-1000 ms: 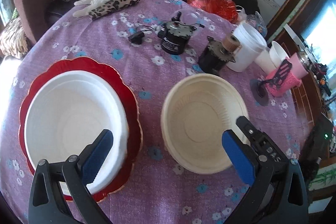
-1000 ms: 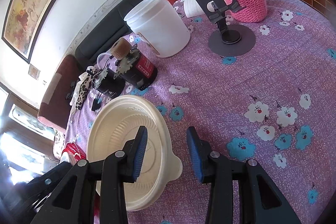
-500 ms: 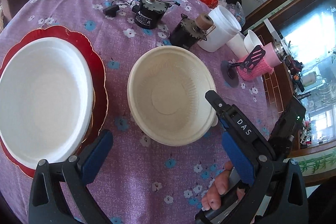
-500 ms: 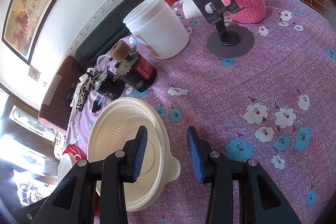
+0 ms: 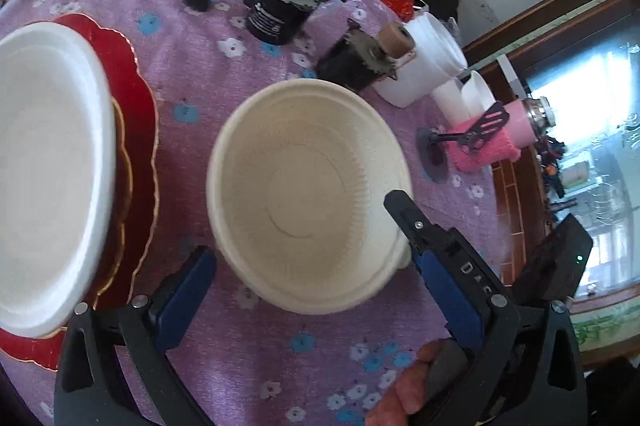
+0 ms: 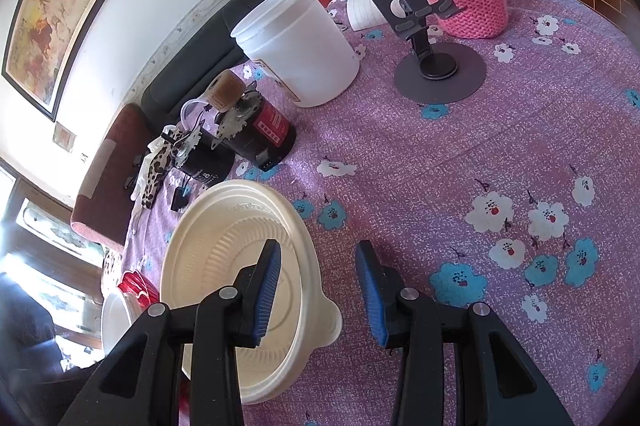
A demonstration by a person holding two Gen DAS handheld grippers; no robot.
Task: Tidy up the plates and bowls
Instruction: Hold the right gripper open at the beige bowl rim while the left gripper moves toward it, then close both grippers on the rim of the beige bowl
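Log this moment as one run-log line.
left gripper: open, over cream bowl | right gripper: open, fingers astride bowl rim | white plate: on red plate

Bowl (image 5: 304, 194) right of the stacked plates (image 5: 52, 170), two motors (image 5: 276, 10) and tub (image 5: 424, 62) behind it

Pale letters "DA", followed by a third letter that cannot be made out for certain, are seen on the black finger of the right gripper (image 5: 404, 254) in the left wrist view. A red label (image 6: 271, 125) is carried on the dark cylindrical motor (image 6: 260, 140) in the right wrist view, but its print is too small to be read. A white label on the black motor (image 5: 274, 16) is likewise blurred. No other text is legible.
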